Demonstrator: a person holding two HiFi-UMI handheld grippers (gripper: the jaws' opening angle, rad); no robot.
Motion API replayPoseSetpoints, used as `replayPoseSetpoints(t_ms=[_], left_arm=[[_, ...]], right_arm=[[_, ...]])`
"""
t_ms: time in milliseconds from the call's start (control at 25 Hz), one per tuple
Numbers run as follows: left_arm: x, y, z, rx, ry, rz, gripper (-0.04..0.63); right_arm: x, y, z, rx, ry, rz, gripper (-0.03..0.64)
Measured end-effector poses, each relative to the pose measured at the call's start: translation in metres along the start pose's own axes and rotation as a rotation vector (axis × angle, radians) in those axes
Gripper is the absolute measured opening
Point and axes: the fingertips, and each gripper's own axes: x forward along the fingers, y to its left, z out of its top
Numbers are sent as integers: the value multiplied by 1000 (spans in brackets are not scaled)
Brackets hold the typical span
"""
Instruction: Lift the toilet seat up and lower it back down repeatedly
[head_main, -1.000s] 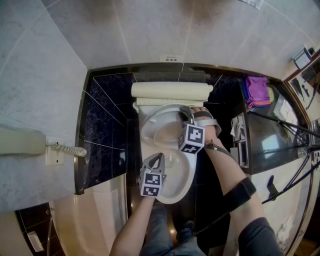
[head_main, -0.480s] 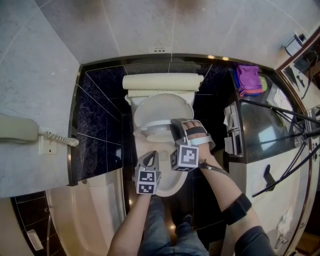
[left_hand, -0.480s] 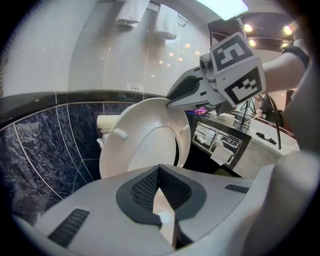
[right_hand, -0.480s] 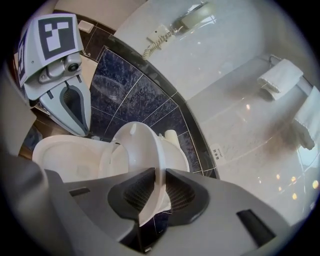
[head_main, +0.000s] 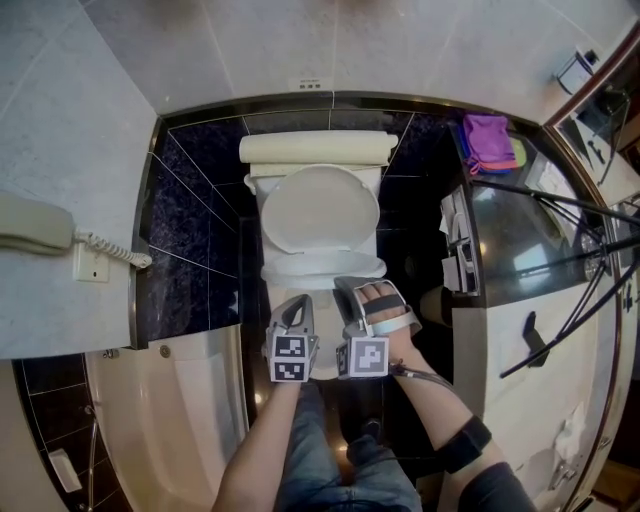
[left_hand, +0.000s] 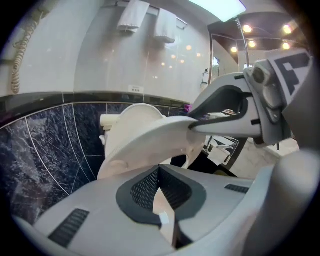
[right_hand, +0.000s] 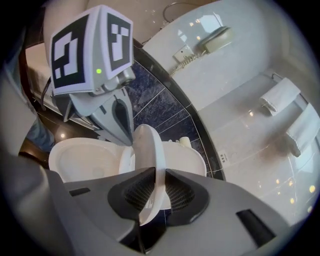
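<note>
- Since 1 second ago my right hand-held gripper (head_main: 350, 288) has swung from the back of the toilet, up by the lid, out toward the front. It has brought the toilet seat (head_main: 322, 268) with it.
- Its jaws have just closed a little tighter and now pinch the seat's front rim, which stands edge-on between the 2 pads.
- The seat sits partway between up and down, hinged at the back and tilted over the bowl (right_hand: 80, 156). Its front edge is lifted off the bowl's rim.
- My left hand-held gripper (head_main: 298, 303) hangs just beside the right one, on its left, at the front of the bowl. Its jaws are pressed together with nothing between them.
- Behind the seat the lid (head_main: 320, 205) stands raised against the cream tank (head_main: 315, 148).
- Further out, a wall phone (head_main: 35, 235) with a coiled cord hangs on the left wall. A purple cloth (head_main: 487, 135) lies off to the right of the tank.
</note>
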Motion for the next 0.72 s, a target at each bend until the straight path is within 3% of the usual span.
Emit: replayPoseSetpoints(t_ms=[200, 720], left_arm=[[-14, -12, -21, -27, 8, 8, -8], [-34, -30, -107, -58, 62, 34, -8]], right_arm=[[-24, 60, 1, -13, 3, 34, 91], [-63, 146, 3, -10, -22, 133, 89]])
